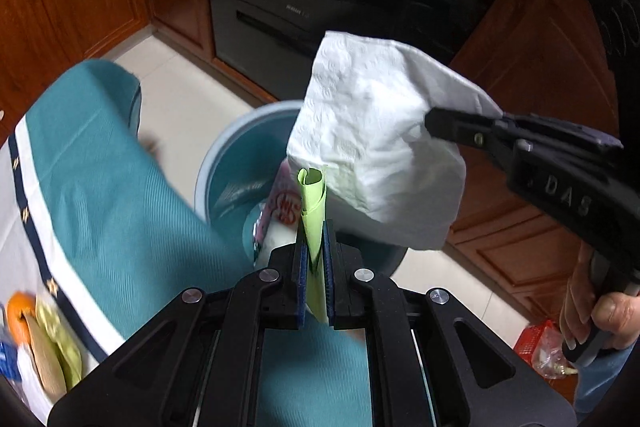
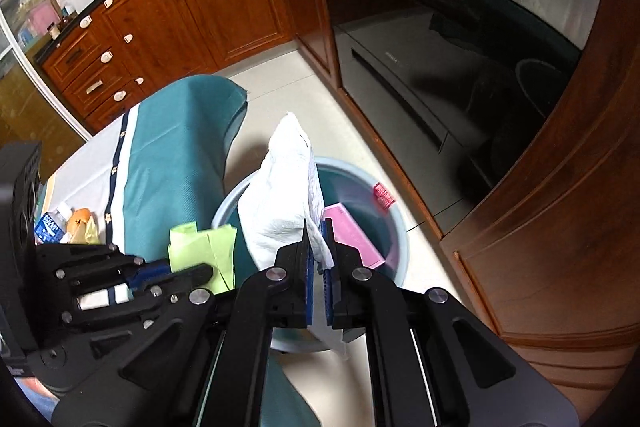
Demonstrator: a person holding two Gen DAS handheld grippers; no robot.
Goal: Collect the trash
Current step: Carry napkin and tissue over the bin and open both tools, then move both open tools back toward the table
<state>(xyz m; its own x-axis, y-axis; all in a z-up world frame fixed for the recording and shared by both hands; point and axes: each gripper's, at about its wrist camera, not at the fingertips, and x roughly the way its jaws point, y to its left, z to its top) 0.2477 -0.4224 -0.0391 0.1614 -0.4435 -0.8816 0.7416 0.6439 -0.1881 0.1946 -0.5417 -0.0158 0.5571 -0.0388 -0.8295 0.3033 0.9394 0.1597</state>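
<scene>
My left gripper is shut on a folded light green paper, held above a round blue bin on the floor. My right gripper is shut on a crumpled white paper towel, also over the blue bin. In the left wrist view the right gripper comes in from the right with the white paper towel hanging from it. In the right wrist view the left gripper sits at lower left with the green paper. The bin holds a pink box and other packaging.
A table with a teal and white cloth stands left of the bin; fruit and a bottle lie on it. Wooden cabinets and a dark built-in oven line the far side. A red basket sits on the floor by a person's hand.
</scene>
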